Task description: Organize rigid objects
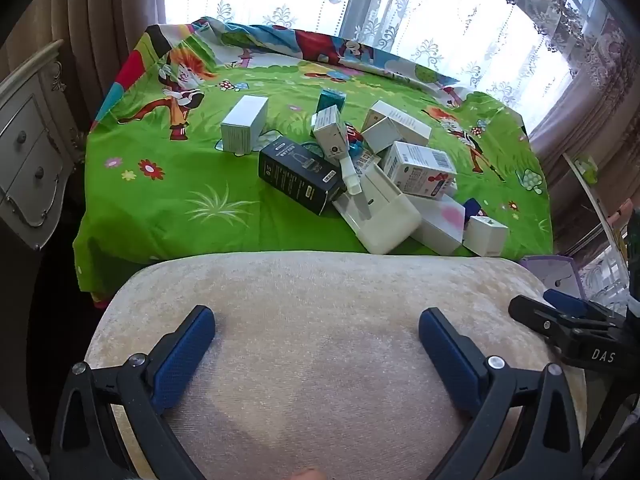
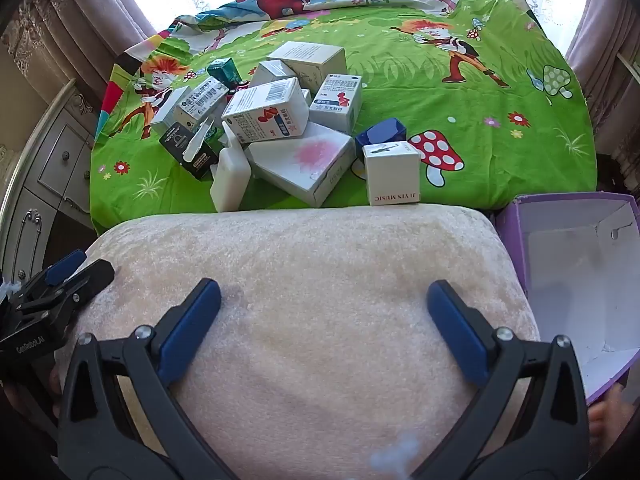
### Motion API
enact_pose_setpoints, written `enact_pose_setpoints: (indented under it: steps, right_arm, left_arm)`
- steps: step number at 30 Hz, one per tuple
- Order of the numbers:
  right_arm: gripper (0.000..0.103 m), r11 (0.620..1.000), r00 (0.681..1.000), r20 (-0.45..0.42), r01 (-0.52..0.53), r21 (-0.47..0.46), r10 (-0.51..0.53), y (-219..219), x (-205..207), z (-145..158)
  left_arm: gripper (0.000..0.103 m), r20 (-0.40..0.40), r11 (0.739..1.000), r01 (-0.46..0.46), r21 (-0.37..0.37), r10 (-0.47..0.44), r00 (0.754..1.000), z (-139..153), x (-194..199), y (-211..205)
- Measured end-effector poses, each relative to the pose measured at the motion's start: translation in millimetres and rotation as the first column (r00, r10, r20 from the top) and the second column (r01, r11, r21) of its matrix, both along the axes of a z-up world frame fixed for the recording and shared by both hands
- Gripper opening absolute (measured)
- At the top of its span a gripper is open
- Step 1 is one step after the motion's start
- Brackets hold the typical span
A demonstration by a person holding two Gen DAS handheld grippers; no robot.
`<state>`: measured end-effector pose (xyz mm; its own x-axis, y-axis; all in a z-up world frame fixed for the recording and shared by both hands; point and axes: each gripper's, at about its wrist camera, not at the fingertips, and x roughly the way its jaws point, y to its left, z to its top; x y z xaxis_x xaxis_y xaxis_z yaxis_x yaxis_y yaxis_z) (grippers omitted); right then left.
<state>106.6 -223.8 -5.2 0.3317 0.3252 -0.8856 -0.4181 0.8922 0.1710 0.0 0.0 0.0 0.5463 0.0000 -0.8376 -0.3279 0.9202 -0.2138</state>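
Observation:
A heap of small cartons lies on the table's green cartoon cloth (image 1: 168,208) (image 2: 480,152): a black box (image 1: 298,176) (image 2: 188,152), a flat white box with a pink blot (image 2: 300,164) (image 1: 440,220), a white cube box (image 2: 392,172) (image 1: 486,236), a barcode box (image 1: 420,168) (image 2: 266,114), a white bottle (image 2: 230,172) and several more. My left gripper (image 1: 316,340) is open and empty over a beige cushioned seat (image 1: 320,300). My right gripper (image 2: 324,316) is open and empty over the same seat (image 2: 320,260), beside the left one.
An open purple box with a white inside (image 2: 576,272) (image 1: 554,272) stands right of the seat. A lone white box (image 1: 244,124) stands left of the heap. A cream drawer cabinet (image 1: 28,160) (image 2: 44,184) is at the left. Curtains hang behind the table.

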Motion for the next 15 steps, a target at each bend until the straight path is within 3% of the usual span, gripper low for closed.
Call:
enact_pose_setpoints:
  steps: [3, 15]
  right_arm:
    - [0.103, 1.0, 1.0, -0.008, 0.0, 0.0, 0.0, 0.2, 0.2, 0.1]
    - [0.103, 1.0, 1.0, -0.006, 0.005, 0.0, -0.005, -3.6, 1.7, 0.4]
  left_arm:
    - [0.103, -0.014, 1.0, -0.001, 0.03, 0.001, 1.0, 0.3, 0.2, -0.9]
    - [0.103, -0.027, 1.0, -0.006, 0.018, 0.007, 1.0, -3.6, -0.1, -3.5]
